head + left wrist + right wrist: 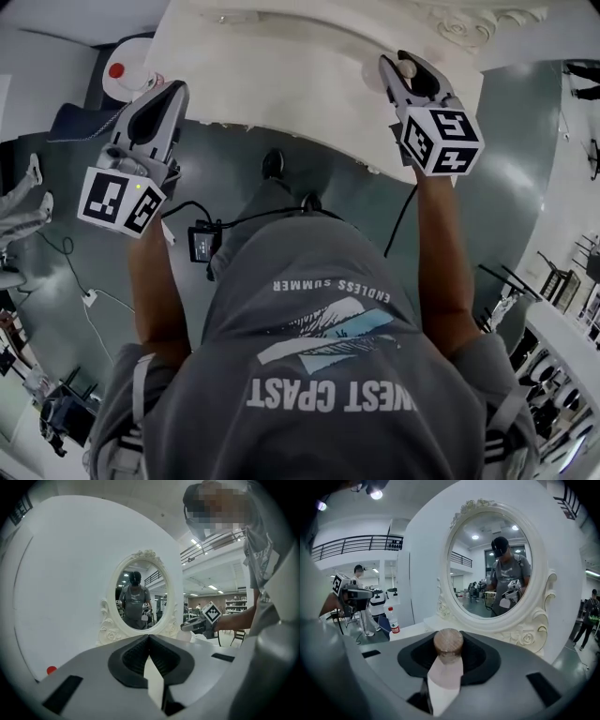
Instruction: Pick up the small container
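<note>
The small container (448, 643) is a pale little pot with a round cork-coloured lid. It sits between the jaws of my right gripper (448, 654), which is shut on it. In the head view that right gripper (409, 77) hovers over the white table's (281, 75) near right part, the container's lid (407, 67) showing at its tip. My left gripper (167, 97) hangs at the table's left edge, jaws together and empty. In the left gripper view its jaws (149, 639) meet at the tip, and the right gripper (196, 626) shows beyond them.
An ornate white oval mirror (492, 569) stands upright on the table, seen also in the left gripper view as the mirror (140, 597). A red-capped bottle (393, 620) stands near the table's left end. Cables (202, 239) lie on the dark floor below.
</note>
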Motion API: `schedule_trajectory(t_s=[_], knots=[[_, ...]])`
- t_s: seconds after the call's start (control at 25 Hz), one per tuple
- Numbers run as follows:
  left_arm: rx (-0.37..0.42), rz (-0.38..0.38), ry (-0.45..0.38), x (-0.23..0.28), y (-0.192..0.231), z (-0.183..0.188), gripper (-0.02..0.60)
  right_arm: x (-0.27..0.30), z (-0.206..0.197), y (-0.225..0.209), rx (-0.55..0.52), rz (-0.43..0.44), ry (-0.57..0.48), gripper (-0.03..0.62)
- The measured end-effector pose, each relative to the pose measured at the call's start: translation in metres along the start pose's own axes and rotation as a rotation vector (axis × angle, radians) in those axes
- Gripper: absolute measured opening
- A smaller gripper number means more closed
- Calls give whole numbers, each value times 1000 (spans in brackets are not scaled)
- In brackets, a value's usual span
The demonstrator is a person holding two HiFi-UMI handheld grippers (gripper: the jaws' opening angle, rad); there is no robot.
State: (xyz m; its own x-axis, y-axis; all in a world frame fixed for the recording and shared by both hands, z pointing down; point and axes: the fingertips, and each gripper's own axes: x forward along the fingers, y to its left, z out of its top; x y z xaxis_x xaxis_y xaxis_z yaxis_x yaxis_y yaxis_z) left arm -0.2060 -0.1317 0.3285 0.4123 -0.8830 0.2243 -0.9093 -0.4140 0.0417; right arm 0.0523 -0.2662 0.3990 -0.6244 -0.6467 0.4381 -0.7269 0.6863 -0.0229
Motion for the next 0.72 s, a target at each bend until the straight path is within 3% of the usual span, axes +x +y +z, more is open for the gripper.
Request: schedule_trajectory(t_s=[0.72], knots=[[61,-209,-34,55,-45,29,15,-122,61,-9,-18,-132,-128,144]])
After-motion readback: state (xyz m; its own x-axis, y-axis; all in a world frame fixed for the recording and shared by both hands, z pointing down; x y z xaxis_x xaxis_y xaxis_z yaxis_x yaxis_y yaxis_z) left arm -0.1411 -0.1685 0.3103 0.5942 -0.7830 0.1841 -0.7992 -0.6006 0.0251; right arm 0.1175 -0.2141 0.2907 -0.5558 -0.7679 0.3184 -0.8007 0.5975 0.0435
